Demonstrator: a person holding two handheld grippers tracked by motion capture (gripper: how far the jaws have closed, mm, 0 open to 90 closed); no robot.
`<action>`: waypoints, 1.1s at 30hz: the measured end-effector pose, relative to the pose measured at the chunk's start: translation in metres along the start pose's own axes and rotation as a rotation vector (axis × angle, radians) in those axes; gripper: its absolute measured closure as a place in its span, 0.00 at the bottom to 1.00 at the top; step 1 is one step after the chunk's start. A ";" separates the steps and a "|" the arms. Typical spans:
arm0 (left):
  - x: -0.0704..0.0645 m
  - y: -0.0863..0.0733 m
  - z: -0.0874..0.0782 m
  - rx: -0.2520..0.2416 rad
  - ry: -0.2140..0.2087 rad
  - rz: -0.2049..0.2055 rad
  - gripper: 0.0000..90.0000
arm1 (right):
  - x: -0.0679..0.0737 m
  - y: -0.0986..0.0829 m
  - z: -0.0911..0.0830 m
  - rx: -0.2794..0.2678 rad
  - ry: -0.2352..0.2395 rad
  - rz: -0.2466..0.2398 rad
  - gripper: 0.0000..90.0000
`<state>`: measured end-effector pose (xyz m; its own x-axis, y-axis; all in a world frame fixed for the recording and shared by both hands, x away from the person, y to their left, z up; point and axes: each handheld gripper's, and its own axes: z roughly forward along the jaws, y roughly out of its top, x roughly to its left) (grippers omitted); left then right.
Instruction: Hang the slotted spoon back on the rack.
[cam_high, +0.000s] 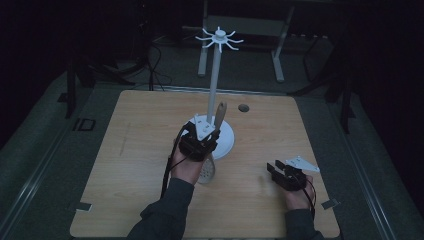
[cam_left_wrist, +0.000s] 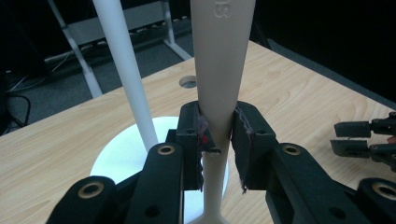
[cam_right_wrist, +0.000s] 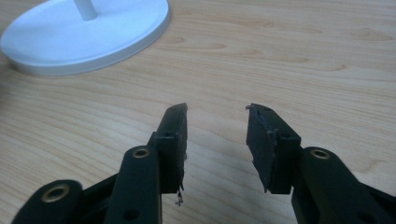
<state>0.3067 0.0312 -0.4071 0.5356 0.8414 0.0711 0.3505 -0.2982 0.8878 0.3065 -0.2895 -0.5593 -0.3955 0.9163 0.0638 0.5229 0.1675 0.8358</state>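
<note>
While our left tool (cam_left_wrist: 215, 135) clamps the narrow neck of a cream slotted spoon (cam_left_wrist: 219, 70), we hold that spoon nearly upright just in front of the white stand (cam_high: 216, 90), its handle tip pointing up beside the pole. In the high view the spoon's perforated bowl (cam_high: 206, 170) hangs below our left hand (cam_high: 186, 167), low over the wooden worktop (cam_high: 140, 150) and close to the edge of the stand's round base (cam_right_wrist: 84, 35). At the top of the pole sits a ring of small hooks (cam_high: 219, 39), well above the handle tip. Our right tool (cam_right_wrist: 215, 123) rests low over the worktop to the right of the base, well apart from the spoon, with its jaws spread and nothing between them.
</note>
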 end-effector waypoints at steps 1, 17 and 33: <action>0.000 0.001 0.000 -0.003 0.001 -0.004 0.82 | 0.000 0.000 0.000 0.005 -0.007 -0.003 0.64; 0.001 0.014 -0.005 -0.056 0.029 0.000 0.82 | 0.000 -0.001 0.001 0.010 -0.017 -0.013 0.63; 0.006 0.030 -0.009 -0.109 0.064 -0.034 0.82 | -0.001 -0.001 0.001 0.011 -0.022 -0.001 0.66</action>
<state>0.3129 0.0312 -0.3761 0.4732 0.8785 0.0657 0.2801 -0.2207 0.9343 0.3068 -0.2900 -0.5603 -0.3797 0.9237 0.0506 0.5304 0.1725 0.8300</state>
